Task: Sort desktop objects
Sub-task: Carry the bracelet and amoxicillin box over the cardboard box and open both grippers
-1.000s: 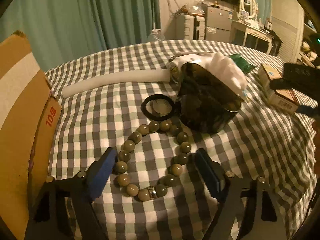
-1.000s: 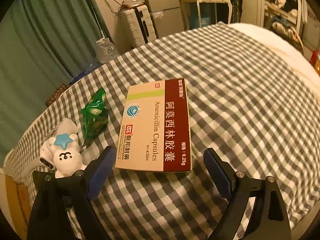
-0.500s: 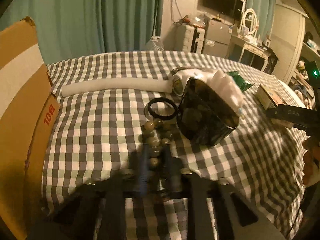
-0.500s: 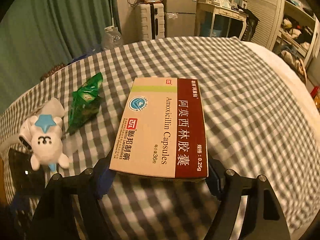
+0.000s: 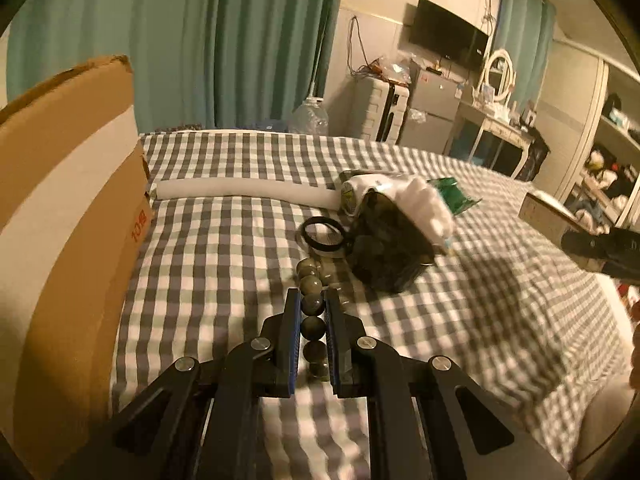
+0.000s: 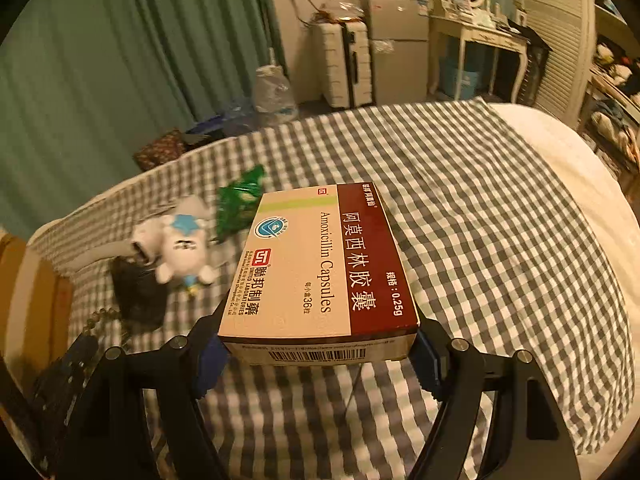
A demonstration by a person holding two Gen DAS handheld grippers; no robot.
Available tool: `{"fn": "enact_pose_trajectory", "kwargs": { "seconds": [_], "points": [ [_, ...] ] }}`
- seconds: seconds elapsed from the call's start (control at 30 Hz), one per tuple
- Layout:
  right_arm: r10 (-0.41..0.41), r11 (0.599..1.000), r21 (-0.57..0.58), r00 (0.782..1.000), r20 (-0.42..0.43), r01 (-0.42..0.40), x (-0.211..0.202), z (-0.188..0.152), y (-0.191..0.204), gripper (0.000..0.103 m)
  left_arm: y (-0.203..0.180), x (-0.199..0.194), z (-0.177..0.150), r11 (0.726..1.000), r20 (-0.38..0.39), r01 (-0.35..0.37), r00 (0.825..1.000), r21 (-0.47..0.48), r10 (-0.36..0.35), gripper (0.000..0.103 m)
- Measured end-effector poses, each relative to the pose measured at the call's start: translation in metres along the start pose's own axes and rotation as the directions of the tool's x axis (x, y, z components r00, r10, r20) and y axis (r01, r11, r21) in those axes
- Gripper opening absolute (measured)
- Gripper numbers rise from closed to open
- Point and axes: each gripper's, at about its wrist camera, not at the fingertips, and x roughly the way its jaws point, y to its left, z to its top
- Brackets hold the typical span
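Beads (image 5: 312, 304), olive-green, glossy, pinched in left claw (image 5: 313, 314); right claw (image 6: 320, 354) clamps cream-maroon capsule box (image 6: 320, 264).

A home bedroom: checkered bed (image 5: 240, 216), curtains (image 5: 200, 40), vanity mirror (image 5: 498, 76).

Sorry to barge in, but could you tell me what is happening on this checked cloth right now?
A person is sorting things with a pair of tongs in each hand. The left tongs are shut on a string of green beads, the far beads trailing toward the magnifying glass. The right tongs grip an Amoxicillin box by its sides, apparently lifted clear of the checked cloth. A cardboard box stands at the left edge.
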Motion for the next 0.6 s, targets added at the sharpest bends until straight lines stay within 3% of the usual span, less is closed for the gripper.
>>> {"fn": "enact_pose_trajectory", "kwargs": {
  "seconds": [0.27, 0.6],
  "points": [
    [0.049, 0.996, -0.073, 0.997, 0.055, -0.045, -0.052, -0.011, 0.005, 0.075, -0.037, -0.045, 0.009, 1.0, 0.027, -0.018, 0.999, 0.014, 0.017, 0.011],
    [0.14, 0.986, -0.105, 0.983, 0.118, -0.128, -0.114, -0.014, 0.001, 0.075, -0.075, -0.113, 0.024, 0.998, 0.077, 0.042, 0.996, 0.056, -0.046, 0.011]
  ]
}}
